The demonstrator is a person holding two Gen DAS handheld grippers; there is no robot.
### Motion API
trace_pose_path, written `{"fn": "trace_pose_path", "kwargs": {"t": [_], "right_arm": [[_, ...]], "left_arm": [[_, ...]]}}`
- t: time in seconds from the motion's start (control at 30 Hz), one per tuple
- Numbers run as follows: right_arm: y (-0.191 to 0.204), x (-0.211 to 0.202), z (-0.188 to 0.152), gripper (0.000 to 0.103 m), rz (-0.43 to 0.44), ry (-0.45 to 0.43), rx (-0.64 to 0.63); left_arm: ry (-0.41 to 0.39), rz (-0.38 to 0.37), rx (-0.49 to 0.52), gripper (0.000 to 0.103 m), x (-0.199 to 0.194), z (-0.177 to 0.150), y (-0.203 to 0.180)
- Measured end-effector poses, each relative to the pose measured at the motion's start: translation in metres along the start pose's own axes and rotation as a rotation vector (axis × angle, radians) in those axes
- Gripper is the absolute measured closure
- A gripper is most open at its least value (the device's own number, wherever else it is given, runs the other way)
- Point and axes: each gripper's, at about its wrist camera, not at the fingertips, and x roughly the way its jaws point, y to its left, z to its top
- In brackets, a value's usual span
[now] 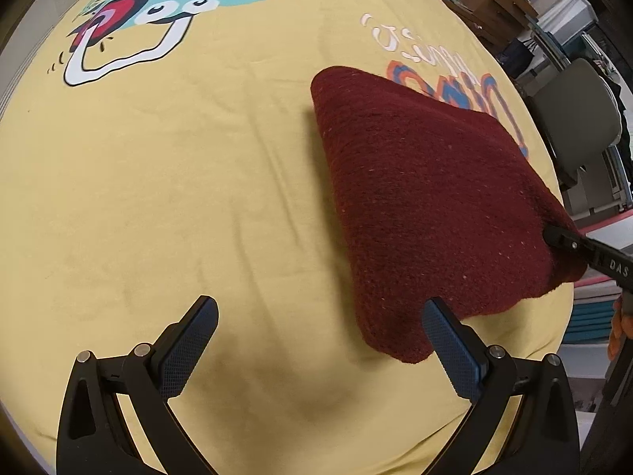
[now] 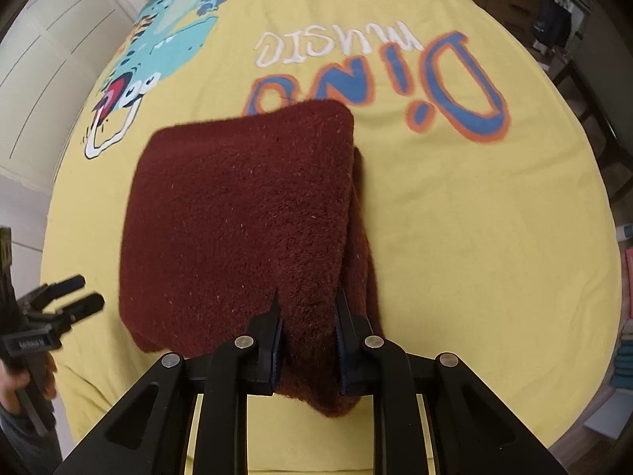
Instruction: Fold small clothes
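**Pinching the near edge of the maroon cloth**

Clamping the right gripper [image 2: 306, 312] together on the near edge of the maroon knit cloth [image 2: 241, 213], pads pressing into a bunched ridge of fabric at 6 o'clock in the right wrist view. Lying already folded over on the yellow dinosaur-print sheet [image 2: 455, 237] covering the desk, long axis running from the clamped edge toward 12 o'clock, a lower layer peeking out along the 3 o'clock side. Holding the left gripper [image 1: 320, 340] wide apart and empty, hovering over bare sheet with the cloth at its 2 o'clock, the near corner just beside its right pad. Judging the right hand the one in control; likely needing to carry the pinched edge toward 12 o'clock for the next fold.
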Motion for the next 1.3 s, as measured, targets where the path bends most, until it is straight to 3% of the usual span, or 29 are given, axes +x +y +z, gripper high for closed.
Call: {"fn": "trace_pose_path", "kwargs": {"t": [0.23,0.43,0.47,0.5,0.57,0.8,1.0,1.17,1.3], "right_arm": [[-0.022,0.035,-0.035,0.082,-0.059,0.035,0.023],[-0.024,0.039,-0.038,0.070,-0.056,0.013,0.063],[-0.024,0.037,-0.037,0.060,-0.059,0.009,0.067],[-0.024,0.035,-0.036,0.043,-0.078,0.005,0.067],[-0.025,0.031,-0.032,0.028,-0.122,-0.006,0.061],[-0.027,0.012,-0.023,0.022,-0.085,-0.037,0.069],[-0.014,0.002,0.000,0.020,-0.003,-0.084,0.047],[-0.007,0.033,0.015,0.020,-0.042,-0.033,0.020],[-0.018,0.060,0.010,0.019,0.018,-0.002,0.057]], "left_arm": [[0.012,-0.005,0.040,0.002,0.006,-0.003,-0.016],[0.020,0.027,0.044,0.002,0.015,-0.005,-0.021],[0.024,0.032,0.045,0.002,0.016,-0.006,-0.021],[0.027,0.036,0.046,0.002,0.018,-0.005,-0.021],[0.028,0.038,0.046,0.002,0.019,-0.004,-0.020],[0.021,0.033,0.051,0.002,0.023,0.006,-0.028],[0.000,0.028,0.050,0.002,0.016,0.026,-0.039],[0.004,0.012,0.040,0.002,0.032,0.048,-0.058],[0.037,-0.005,0.019,0.002,0.056,0.058,-0.063]]}}
